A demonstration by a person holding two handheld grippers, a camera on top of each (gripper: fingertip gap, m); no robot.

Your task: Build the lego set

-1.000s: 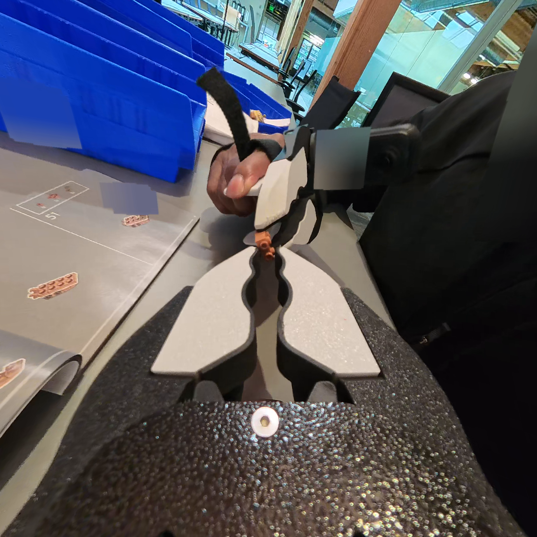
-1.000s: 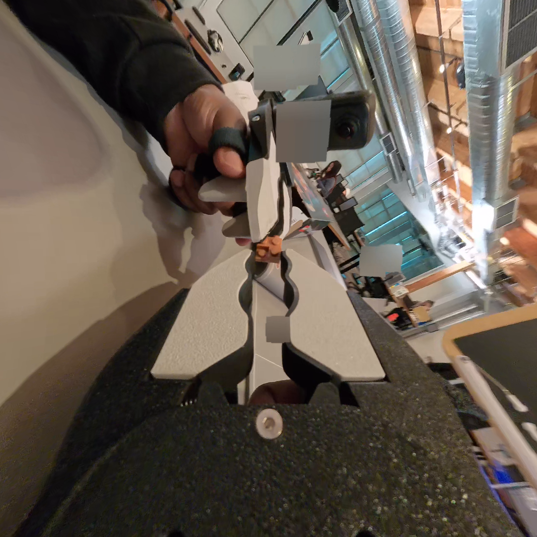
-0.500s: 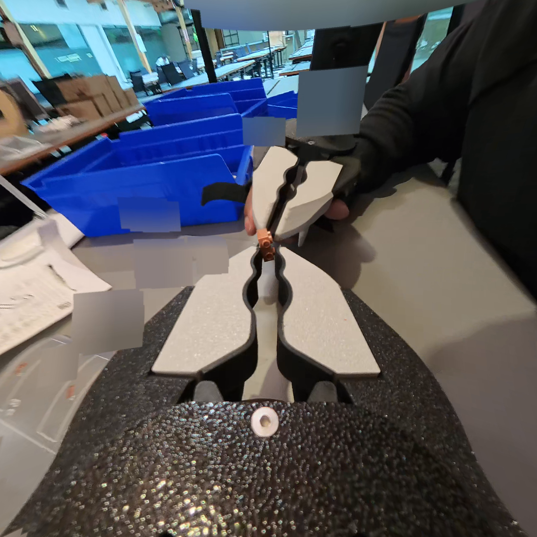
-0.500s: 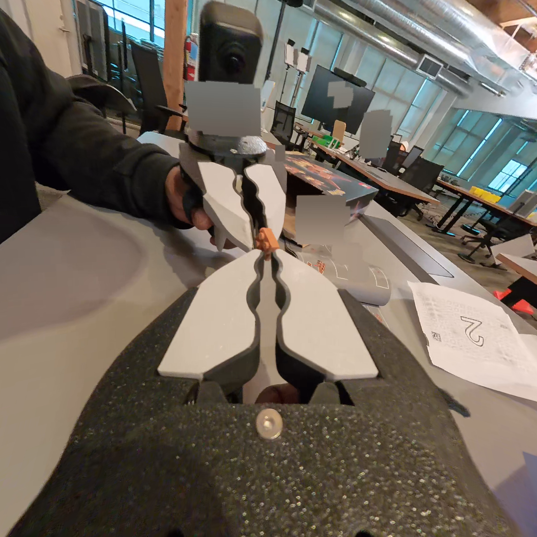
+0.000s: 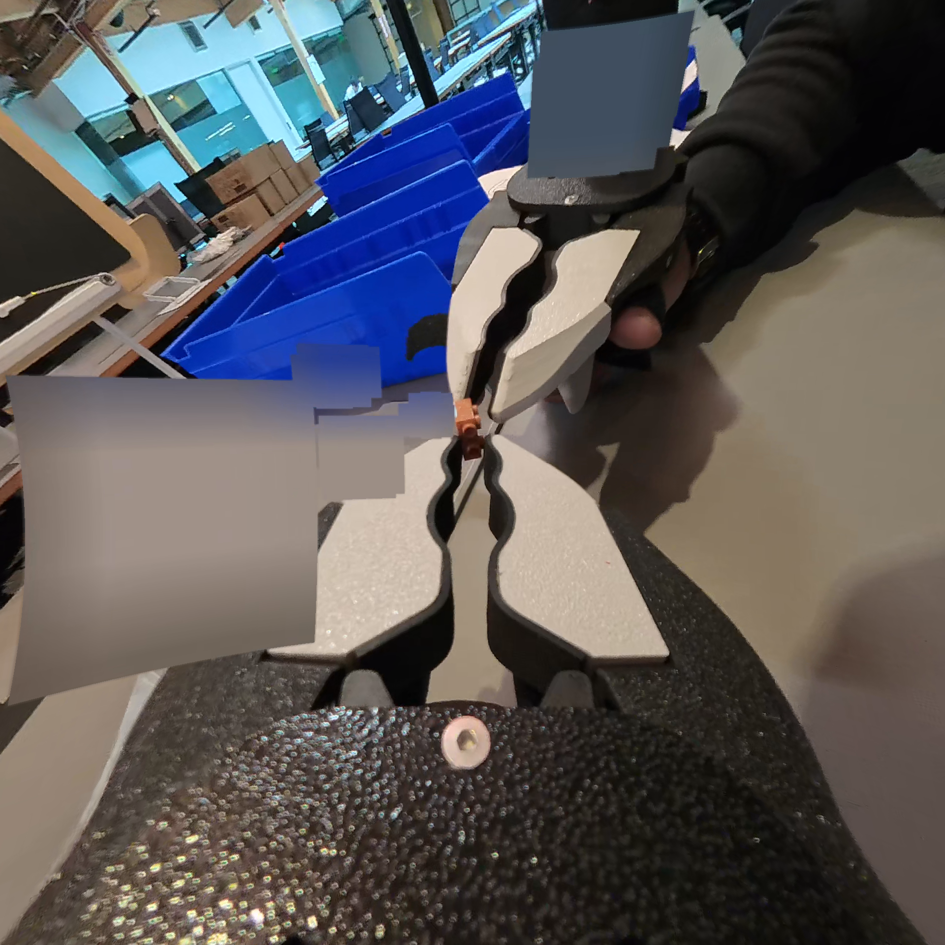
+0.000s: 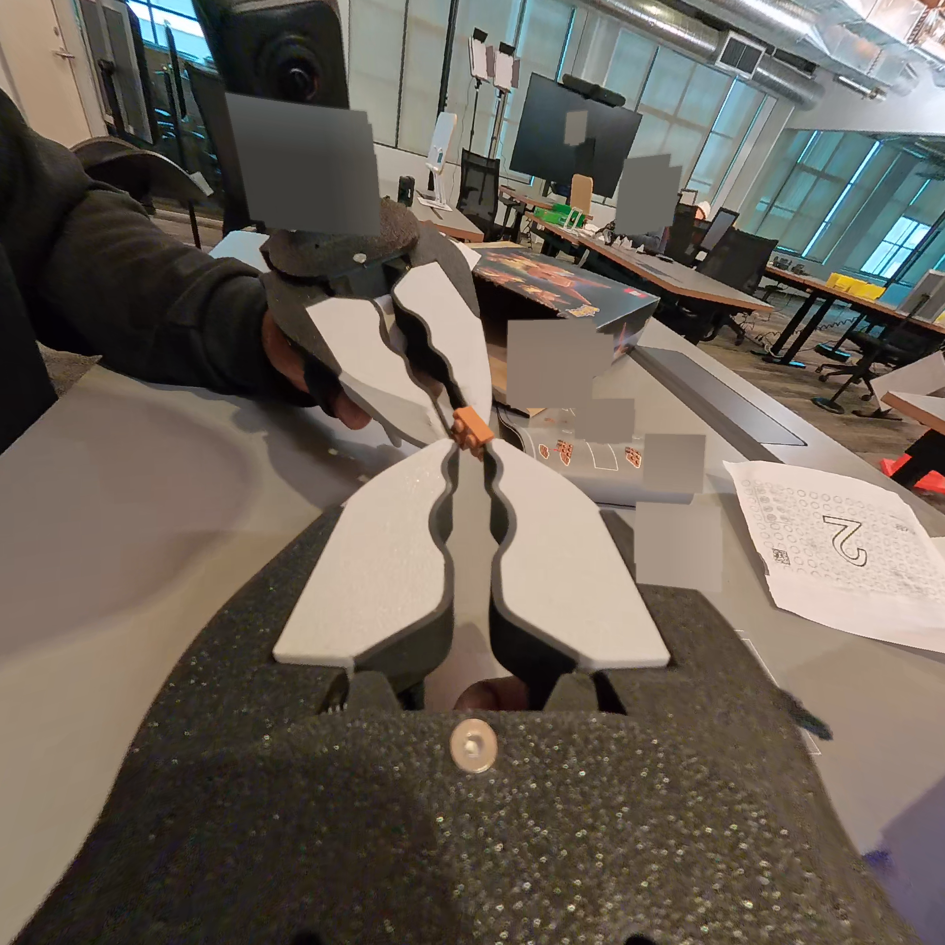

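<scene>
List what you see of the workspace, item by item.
Surface: grey table, bare near the tongs.
Job's things: small brown brick piece, held in the air.
Clutter: blue bins; printed sheet; open booklet; box.
Grippers: left tongs and right tongs meet tip to tip, both closed on the brick piece.
Cables: nothing seen near the tongs.
Surroundings: office desks, chairs, monitor.

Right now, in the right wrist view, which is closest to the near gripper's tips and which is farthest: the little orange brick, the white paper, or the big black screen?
From the right gripper:
1. Orange brick, at the tips.
2. White paper, on the table, right.
3. Black screen, far back across the room.
</scene>
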